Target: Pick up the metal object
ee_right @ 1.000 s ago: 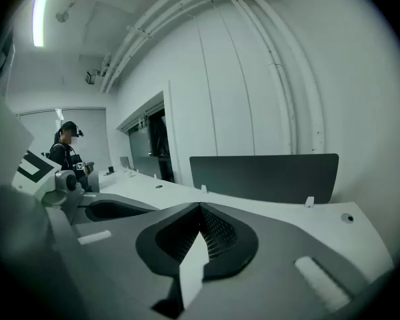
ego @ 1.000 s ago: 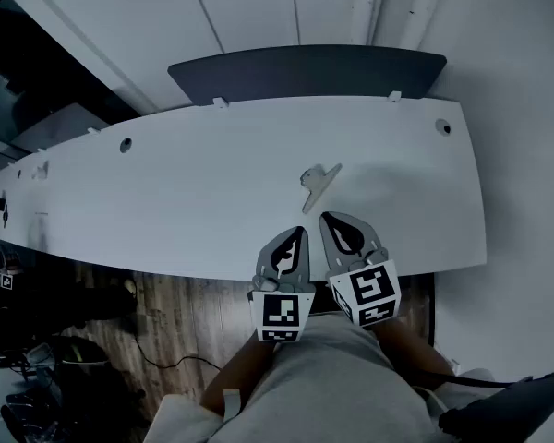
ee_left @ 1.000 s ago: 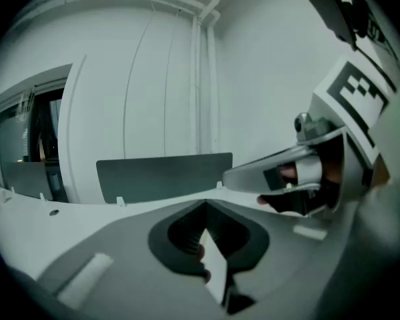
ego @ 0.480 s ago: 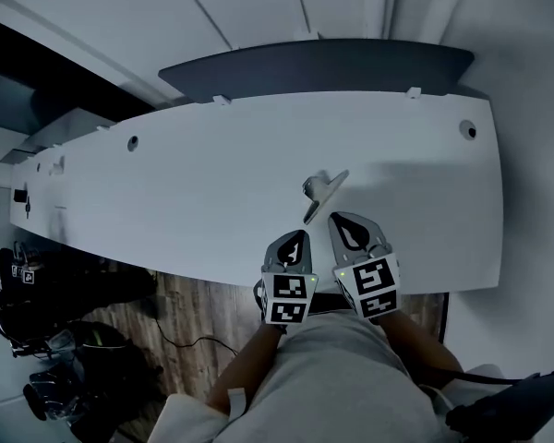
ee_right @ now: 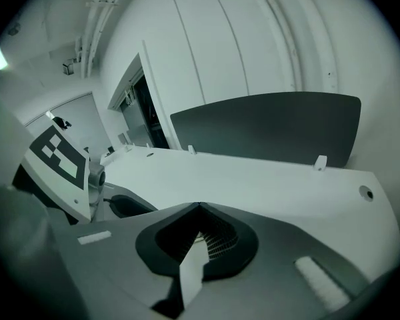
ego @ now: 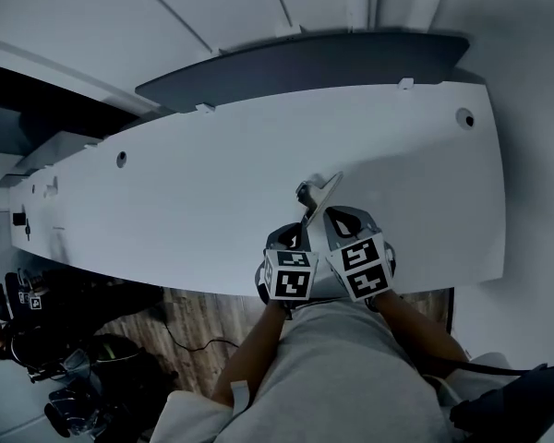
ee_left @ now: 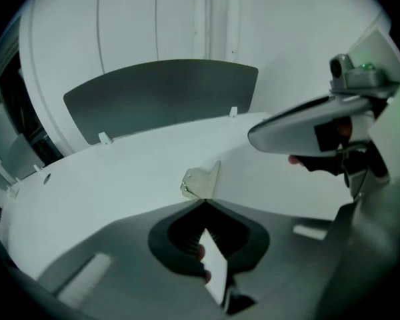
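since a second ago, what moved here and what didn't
The left gripper and right gripper moved forward toward the metal bracket; the left's tip is now just short of it. Both stayed shut and empty; the bracket stayed on the white table.

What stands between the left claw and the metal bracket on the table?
Nothing visible does. The metal bracket lies on the bare white table just ahead of the left claw, whose jaws are shut. The right claw is off to the side.
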